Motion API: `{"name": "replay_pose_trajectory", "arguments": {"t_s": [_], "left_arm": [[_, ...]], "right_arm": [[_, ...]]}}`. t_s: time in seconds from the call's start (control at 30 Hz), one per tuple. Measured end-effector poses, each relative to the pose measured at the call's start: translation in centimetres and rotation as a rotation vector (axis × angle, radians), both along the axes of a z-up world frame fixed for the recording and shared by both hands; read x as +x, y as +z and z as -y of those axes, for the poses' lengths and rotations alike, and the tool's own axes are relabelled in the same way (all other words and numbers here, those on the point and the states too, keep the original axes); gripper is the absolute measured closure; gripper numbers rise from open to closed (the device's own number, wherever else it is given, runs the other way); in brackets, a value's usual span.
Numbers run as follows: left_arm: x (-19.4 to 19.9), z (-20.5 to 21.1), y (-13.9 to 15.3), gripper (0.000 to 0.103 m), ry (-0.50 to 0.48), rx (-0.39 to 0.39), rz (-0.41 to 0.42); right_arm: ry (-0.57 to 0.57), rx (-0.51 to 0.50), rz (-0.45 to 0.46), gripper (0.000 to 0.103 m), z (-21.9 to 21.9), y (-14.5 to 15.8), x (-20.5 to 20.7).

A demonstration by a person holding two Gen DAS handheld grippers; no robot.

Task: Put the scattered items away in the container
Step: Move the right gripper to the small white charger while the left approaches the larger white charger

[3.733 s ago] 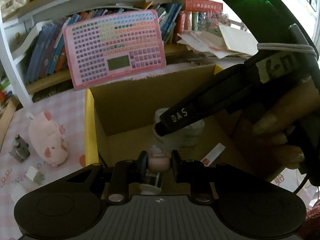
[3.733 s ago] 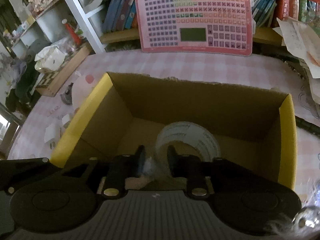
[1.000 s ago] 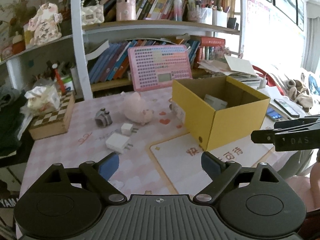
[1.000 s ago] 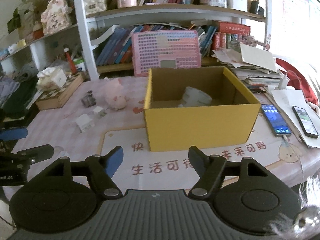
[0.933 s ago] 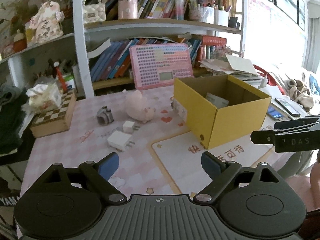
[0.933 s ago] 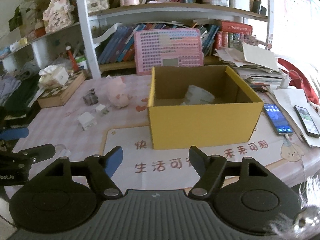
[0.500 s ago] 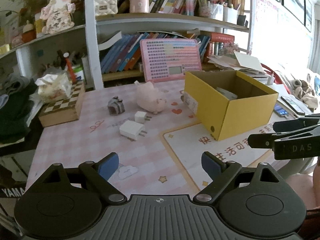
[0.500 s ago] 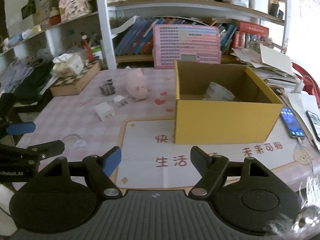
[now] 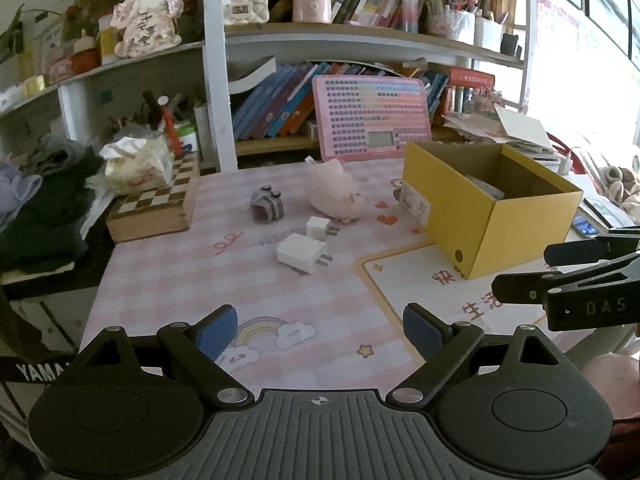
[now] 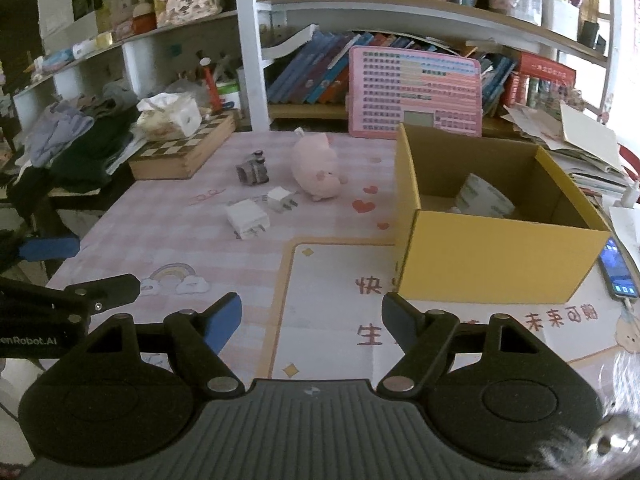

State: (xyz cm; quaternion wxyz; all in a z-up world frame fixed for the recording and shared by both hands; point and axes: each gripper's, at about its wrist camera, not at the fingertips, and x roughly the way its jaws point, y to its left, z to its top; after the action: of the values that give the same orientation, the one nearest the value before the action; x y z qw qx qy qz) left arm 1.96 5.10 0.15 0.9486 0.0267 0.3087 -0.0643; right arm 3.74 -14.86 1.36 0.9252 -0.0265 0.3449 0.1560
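The yellow cardboard box stands on the right of the table with a tape roll inside. On the pink checked cloth lie a pink plush pig, a grey toy, a small white charger and a larger white charger. My left gripper is open and empty, near the table's front edge. My right gripper is open and empty, in front of the box.
A checkerboard box with a tissue pack sits at the back left. A pink keyboard toy leans on the bookshelf. Phones lie right of the box. A printed mat covers the front right.
Both grippers were shut inside the box, then opened and pulled back out. Over the last second both have drifted left, with the scattered items now more central.
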Motion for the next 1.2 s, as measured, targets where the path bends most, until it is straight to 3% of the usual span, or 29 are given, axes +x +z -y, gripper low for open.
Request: {"name": "replay_pose_trajectory", "arguments": {"t_s": [0.47, 0.87, 1.2], "left_arm": [[2.8, -0.7, -1.0, 0.011, 0.043, -0.001, -0.036], [8.2, -0.2, -2.3, 0.011, 0.065, 0.024, -0.061], [13.1, -0.1, -4.1, 0.011, 0.092, 0.02, -0.078]], "right_arm": [[0.101, -0.016, -0.016, 0.028, -1.9, -0.6, 4.2], [0.168, -0.002, -0.051, 0.03, -3.8, -1.4, 11.6], [0.168, 0.031, -0.151, 0.038, -5.9, -2.8, 18.4]]}}
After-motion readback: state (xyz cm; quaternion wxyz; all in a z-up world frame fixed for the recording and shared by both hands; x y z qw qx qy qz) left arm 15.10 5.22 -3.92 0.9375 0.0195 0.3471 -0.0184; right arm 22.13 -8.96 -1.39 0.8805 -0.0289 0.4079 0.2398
